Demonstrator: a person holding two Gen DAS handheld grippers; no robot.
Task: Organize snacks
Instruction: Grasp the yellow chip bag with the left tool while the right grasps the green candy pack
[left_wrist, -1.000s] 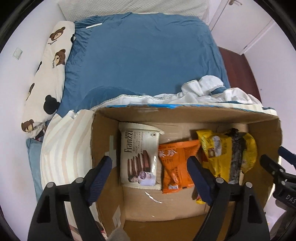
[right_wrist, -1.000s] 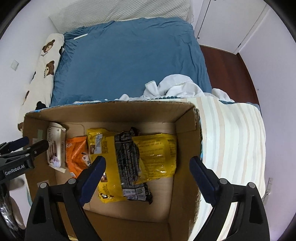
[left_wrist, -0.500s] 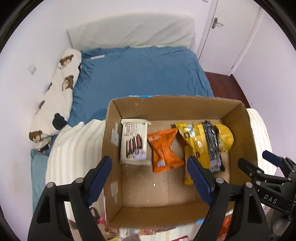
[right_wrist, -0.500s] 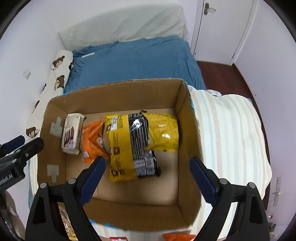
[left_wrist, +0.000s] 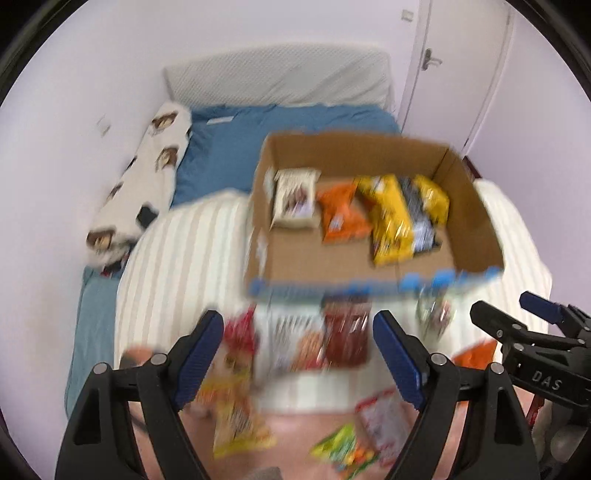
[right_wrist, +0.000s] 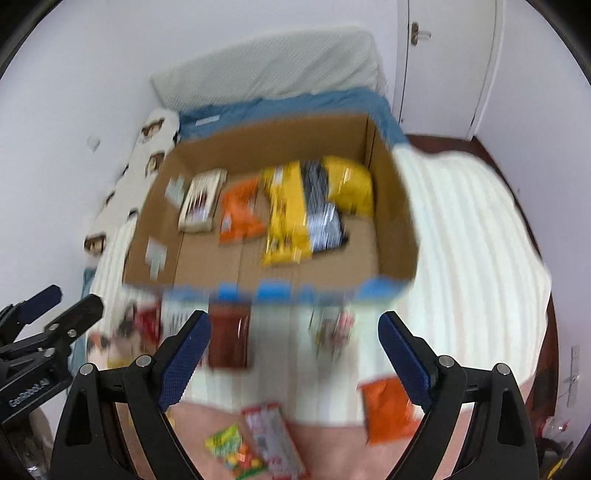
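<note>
Below the cardboard box (right_wrist: 391, 206), loose snack packets like the dark red packet (right_wrist: 227, 339) look light, crinkly, slippery, best pinched mid-body; left gripper (left_wrist: 297, 354) and right gripper (right_wrist: 293, 354) gape wide, empty

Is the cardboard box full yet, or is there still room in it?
Still room. The cardboard box holds only a few packets along its far side; bare floor shows nearer its front wall.

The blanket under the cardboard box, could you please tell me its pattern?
Cream with pale beige stripes; clearest in the right wrist view.
</note>
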